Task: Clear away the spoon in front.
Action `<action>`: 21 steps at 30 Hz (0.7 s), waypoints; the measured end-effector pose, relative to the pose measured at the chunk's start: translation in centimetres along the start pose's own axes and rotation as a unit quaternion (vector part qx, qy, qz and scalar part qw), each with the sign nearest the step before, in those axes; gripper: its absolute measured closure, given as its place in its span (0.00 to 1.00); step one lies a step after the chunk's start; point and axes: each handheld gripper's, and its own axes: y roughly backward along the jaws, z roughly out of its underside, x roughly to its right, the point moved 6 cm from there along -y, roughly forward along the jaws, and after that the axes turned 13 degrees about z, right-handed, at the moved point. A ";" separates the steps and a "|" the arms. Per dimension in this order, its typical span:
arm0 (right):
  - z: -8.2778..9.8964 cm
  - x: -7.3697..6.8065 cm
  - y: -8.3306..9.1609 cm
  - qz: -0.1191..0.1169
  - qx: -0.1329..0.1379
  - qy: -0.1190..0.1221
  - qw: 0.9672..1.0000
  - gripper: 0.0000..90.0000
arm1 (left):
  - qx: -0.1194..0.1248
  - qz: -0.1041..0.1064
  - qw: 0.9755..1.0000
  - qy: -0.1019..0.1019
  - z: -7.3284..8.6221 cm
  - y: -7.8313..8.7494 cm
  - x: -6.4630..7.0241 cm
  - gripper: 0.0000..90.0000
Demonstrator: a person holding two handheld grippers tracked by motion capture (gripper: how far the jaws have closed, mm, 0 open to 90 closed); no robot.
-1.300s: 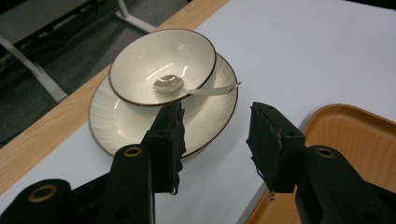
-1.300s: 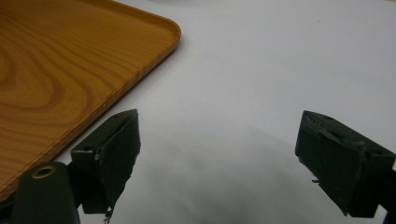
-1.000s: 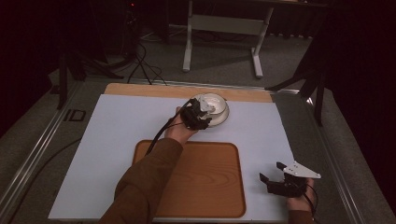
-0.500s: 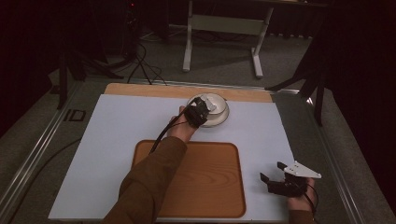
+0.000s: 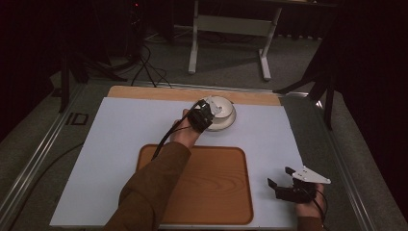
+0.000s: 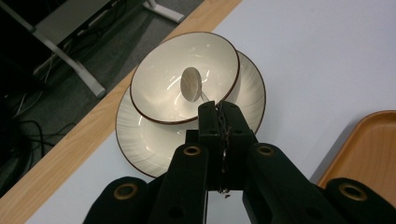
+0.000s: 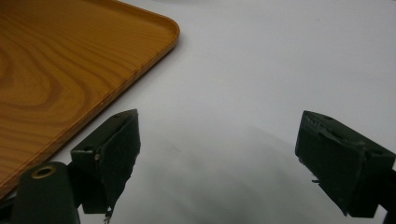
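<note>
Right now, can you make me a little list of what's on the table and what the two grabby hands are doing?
table: white mat over a wooden top
tray: wooden tray near the person, nothing on it
dishes: bowl sitting on a plate, at the far edge
spoon: spoon lying in the bowl
left gripper: left gripper, jaws shut on the spoon's handle
right gripper: right gripper, jaws wide open over bare mat, right of the tray

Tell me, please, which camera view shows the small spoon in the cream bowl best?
The left gripper view shows it best: the pale oval spoon lies inside the cream, brown-rimmed bowl, its thin handle clamped in the shut left gripper. In the high view the gripper covers that part of the bowl, so the spoon cannot be made out. The right gripper view faces the tray and table.
</note>
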 end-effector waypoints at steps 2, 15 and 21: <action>0.0 0.0 0.0 0.000 0.000 0.000 1.000 0.15 | 0.011 0.004 1.000 0.003 -0.2 0.6 0.1 0.99; 0.0 0.0 0.0 0.001 0.002 0.001 1.000 0.15 | 0.046 0.004 0.999 -0.005 -1.0 3.8 0.6 0.99; -0.1 0.0 0.0 0.001 0.004 0.000 1.000 0.15 | 0.056 0.005 0.998 -0.003 -1.0 4.9 0.6 0.99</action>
